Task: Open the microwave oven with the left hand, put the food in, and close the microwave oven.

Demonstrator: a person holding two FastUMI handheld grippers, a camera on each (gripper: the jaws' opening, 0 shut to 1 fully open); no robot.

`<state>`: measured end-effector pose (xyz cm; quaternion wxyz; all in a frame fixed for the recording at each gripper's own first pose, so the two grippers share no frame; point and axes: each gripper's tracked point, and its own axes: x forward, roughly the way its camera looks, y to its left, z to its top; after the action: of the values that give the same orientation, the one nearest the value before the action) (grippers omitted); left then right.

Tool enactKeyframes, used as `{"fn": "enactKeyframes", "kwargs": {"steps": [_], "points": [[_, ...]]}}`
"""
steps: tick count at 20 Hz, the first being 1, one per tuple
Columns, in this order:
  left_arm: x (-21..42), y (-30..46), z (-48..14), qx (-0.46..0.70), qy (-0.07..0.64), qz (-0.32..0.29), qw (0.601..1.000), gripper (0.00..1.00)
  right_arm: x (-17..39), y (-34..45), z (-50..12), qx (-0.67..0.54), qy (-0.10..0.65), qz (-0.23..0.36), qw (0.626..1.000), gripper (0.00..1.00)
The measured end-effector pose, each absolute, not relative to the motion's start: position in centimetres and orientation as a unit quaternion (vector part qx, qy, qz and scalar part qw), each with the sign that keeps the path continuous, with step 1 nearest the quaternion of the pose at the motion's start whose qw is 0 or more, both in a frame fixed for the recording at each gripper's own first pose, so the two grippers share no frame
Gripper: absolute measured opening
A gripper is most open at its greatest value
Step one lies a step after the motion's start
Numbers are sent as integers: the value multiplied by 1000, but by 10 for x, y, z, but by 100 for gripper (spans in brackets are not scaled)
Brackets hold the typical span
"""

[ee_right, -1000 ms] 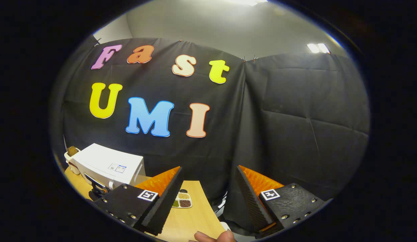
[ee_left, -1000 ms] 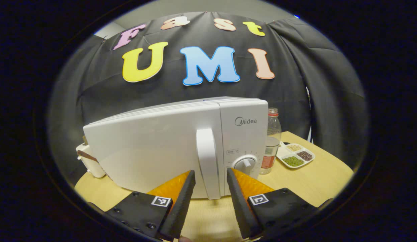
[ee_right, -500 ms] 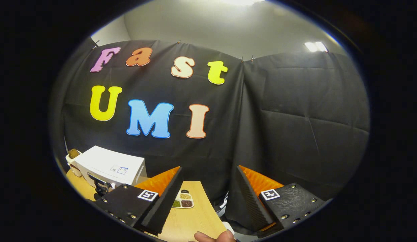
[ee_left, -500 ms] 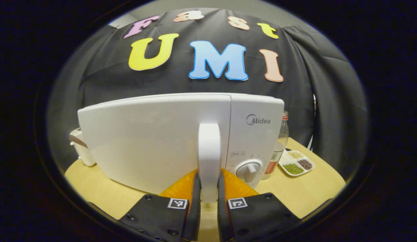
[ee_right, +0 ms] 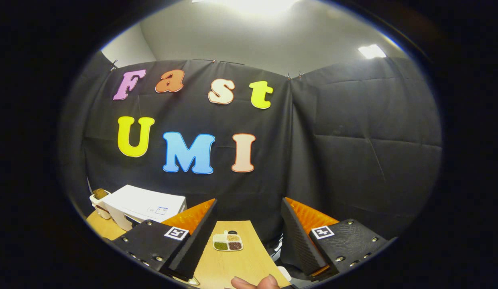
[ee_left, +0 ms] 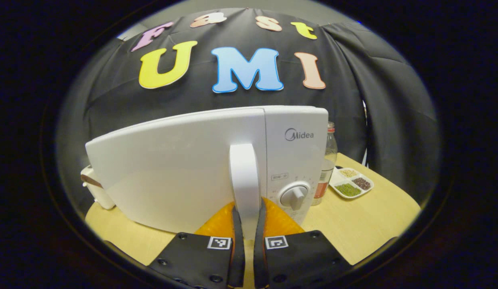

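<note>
On the pale wooden table (ee_left: 365, 224) the microwave oven (ee_left: 184, 168) is sitting at centre, and we are clamping our left gripper (ee_left: 248, 224) on its door handle (ee_left: 244, 180) at six o'clock. Our right gripper (ee_right: 246, 237) is hanging apart, empty. At three o'clock a bottle (ee_left: 328, 160) and a divided dish (ee_left: 350, 182) are standing; jerking the handle is likely dragging the oven into them.
</note>
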<state>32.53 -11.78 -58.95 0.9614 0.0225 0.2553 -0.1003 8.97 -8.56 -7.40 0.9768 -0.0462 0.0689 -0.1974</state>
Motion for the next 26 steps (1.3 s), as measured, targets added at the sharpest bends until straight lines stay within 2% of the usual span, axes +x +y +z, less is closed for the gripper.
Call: {"fn": "enactKeyframes", "kwargs": {"steps": [1, 9, 16, 17, 21, 26], "points": [[325, -117, -589, 26, 256, -104, 961, 17, 88, -84, -73, -42, 67, -194, 978, 95], [323, -118, -591, 48, 280, -126, 951, 14, 74, -82, -70, -15, 53, -186, 981, 95], [318, -118, -593, 42, 309, -121, 943, 13, 57, -85, -77, 0, 52, -165, 985, 95], [303, -115, -595, 34, 321, -114, 939, 13, 53, -87, -78, 0, 53, -160, 986, 95], [235, -84, -577, 35, 295, -79, 952, 14, 44, -93, -82, 10, 57, -133, 989, 95], [158, -28, -568, 33, 322, -40, 945, 13, 40, -74, -102, 27, 72, -74, 994, 95]]}}
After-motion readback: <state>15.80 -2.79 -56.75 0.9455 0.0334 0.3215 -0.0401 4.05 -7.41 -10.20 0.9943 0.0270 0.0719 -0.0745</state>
